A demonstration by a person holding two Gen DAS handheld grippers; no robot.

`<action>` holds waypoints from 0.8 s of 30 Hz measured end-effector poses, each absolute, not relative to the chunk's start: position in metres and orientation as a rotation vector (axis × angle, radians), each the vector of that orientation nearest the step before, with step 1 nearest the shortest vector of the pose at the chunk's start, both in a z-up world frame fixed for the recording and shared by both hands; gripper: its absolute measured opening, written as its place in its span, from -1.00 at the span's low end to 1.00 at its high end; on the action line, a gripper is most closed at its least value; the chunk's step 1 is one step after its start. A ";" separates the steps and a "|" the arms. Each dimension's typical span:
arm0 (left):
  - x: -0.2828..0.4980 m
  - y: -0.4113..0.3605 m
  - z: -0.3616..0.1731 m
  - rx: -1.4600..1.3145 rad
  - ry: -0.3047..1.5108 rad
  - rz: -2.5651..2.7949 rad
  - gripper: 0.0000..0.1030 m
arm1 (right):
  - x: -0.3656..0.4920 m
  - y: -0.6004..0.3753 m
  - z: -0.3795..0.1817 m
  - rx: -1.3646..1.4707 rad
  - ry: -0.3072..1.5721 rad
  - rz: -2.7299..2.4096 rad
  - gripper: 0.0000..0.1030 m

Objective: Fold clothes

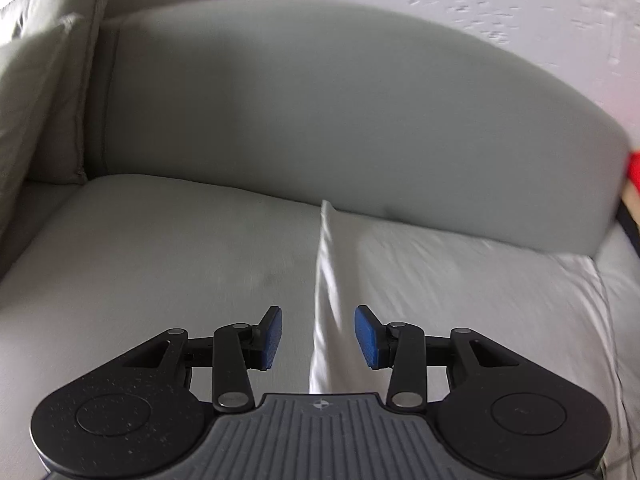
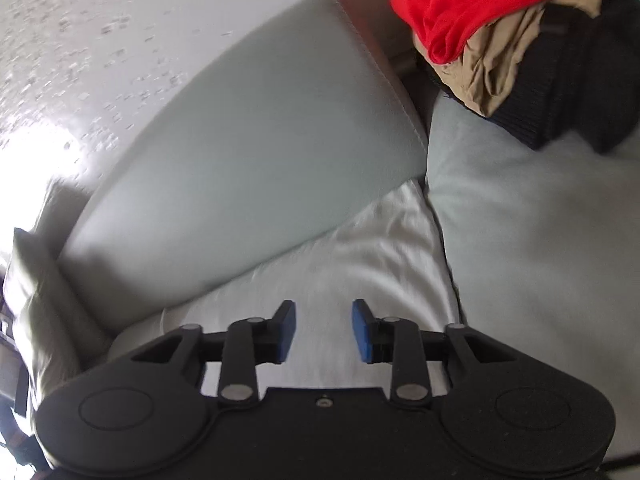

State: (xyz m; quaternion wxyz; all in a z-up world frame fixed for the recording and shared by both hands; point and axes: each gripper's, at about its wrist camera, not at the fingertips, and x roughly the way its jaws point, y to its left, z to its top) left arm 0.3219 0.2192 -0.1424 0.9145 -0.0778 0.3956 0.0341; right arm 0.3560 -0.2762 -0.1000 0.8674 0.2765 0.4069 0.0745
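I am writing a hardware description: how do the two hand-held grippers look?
Both grippers, left gripper and right gripper, have black linkage arms with silver pivot pins, round black discs at the sides and blue ribbed pads. The left one's base is grey and ribbed with a small compass-like mark; the right one's is plain black.

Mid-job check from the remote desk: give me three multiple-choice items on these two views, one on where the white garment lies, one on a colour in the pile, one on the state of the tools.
1. Where does the white garment lie?
A. On the floor
B. On the sofa seat, against the back cushion
C. On top of the pile of clothes

2. What colour is the top piece of the pile of clothes?
A. Red
B. Green
C. Yellow

3. How do the left tool and the right tool stand?
A. Both shut on cloth
B. Left open, right shut
C. Both open, holding nothing

Answers: 1 B, the cloth spreads over the seat up to the back cushion. 2 A, red fabric lies over tan and black pieces. 3 C, each pair of blue pads stands apart with only cloth beneath.
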 end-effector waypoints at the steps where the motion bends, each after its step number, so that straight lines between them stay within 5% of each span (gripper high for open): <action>1: 0.334 0.223 -0.149 -0.170 0.825 0.073 -0.24 | 0.369 -0.279 -0.106 0.582 0.848 0.147 -0.25; 7: 0.383 0.235 -0.180 -0.206 0.868 0.086 -0.25 | 0.441 -0.309 -0.141 0.531 0.889 0.010 -0.21; 12: 0.390 0.238 -0.185 -0.222 0.851 0.063 -0.24 | 0.477 -0.321 -0.164 0.544 0.948 0.034 -0.46; 17: 0.395 0.242 -0.187 -0.239 0.839 0.058 -0.22 | 0.495 -0.311 -0.178 0.519 0.973 0.084 -0.48; 20: 0.398 0.244 -0.187 -0.253 0.838 0.064 -0.22 | 0.494 -0.302 -0.184 0.485 0.971 0.079 -0.90; 24: 0.412 0.245 -0.187 -0.276 0.839 0.057 -0.22 | 0.480 -0.296 -0.188 0.437 0.946 0.121 -0.93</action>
